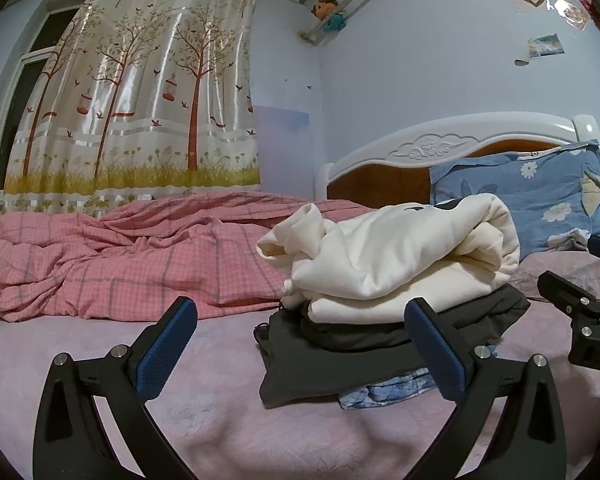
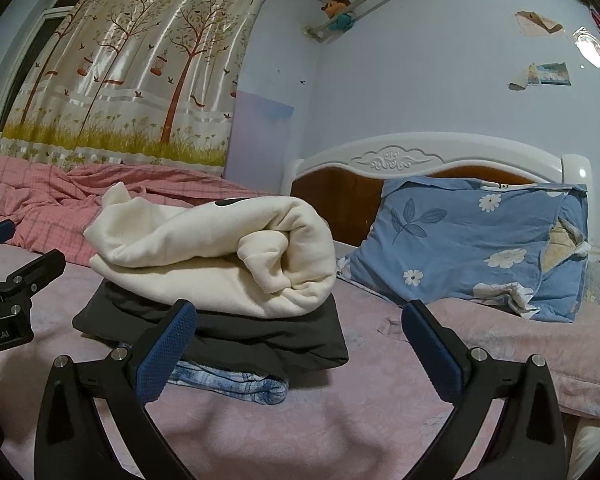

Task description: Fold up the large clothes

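We are holding the left gripper (image 1: 300, 320) and right gripper (image 2: 298, 322) wide apart, gripping nothing. The cream garment (image 2: 220, 252) is lying folded atop a dark garment (image 2: 260, 340) and blue cloth (image 2: 236, 384), on the bed (image 2: 340, 432), just ahead of both grippers.

Left claw (image 2: 4, 280) body: partial "Robot.AI"; right claw (image 1: 592, 320) body: possibly "DA", cut off
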`<action>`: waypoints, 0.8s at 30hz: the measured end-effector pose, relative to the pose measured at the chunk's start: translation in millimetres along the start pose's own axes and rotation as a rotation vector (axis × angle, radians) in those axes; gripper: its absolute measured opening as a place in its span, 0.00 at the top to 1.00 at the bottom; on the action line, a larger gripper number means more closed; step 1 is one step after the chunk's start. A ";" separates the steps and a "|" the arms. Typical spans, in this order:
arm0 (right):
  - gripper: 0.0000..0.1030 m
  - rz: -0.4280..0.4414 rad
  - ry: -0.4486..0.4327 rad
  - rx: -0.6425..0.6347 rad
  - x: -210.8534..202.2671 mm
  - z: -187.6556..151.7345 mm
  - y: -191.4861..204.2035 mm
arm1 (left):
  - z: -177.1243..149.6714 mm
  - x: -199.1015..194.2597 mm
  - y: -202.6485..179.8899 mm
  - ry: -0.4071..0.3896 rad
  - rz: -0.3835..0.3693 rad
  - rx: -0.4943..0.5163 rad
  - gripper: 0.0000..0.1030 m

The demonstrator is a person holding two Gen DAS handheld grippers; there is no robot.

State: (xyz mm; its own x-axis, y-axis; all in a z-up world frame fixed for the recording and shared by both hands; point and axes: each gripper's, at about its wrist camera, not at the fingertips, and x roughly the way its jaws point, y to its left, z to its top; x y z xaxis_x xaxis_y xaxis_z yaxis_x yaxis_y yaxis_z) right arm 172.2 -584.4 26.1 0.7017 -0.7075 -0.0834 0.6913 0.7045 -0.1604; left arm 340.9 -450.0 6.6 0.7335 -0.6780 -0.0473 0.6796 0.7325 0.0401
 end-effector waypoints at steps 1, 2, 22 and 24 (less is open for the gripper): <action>0.00 0.000 0.000 0.000 0.2 -0.1 -0.1 | -0.2 0.2 0.0 0.004 -0.004 0.000 0.00; 0.00 0.000 0.000 0.000 0.6 -0.1 0.0 | -0.4 1.0 -0.4 0.008 -0.006 0.001 0.00; 0.00 0.000 0.004 -0.004 6.1 -1.9 -0.5 | -1.8 2.6 -4.9 0.010 -0.033 0.006 0.00; 0.00 -0.001 0.004 -0.003 5.8 -1.9 -1.3 | -1.7 2.9 -4.6 0.013 -0.034 0.002 0.00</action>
State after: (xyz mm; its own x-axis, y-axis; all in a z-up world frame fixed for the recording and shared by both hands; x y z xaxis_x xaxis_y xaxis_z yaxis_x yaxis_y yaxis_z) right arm 175.1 -589.6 23.9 0.7002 -0.7086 -0.0873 0.6916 0.7035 -0.1633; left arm 339.9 -455.3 4.6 0.7096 -0.7019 -0.0613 0.7044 0.7086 0.0406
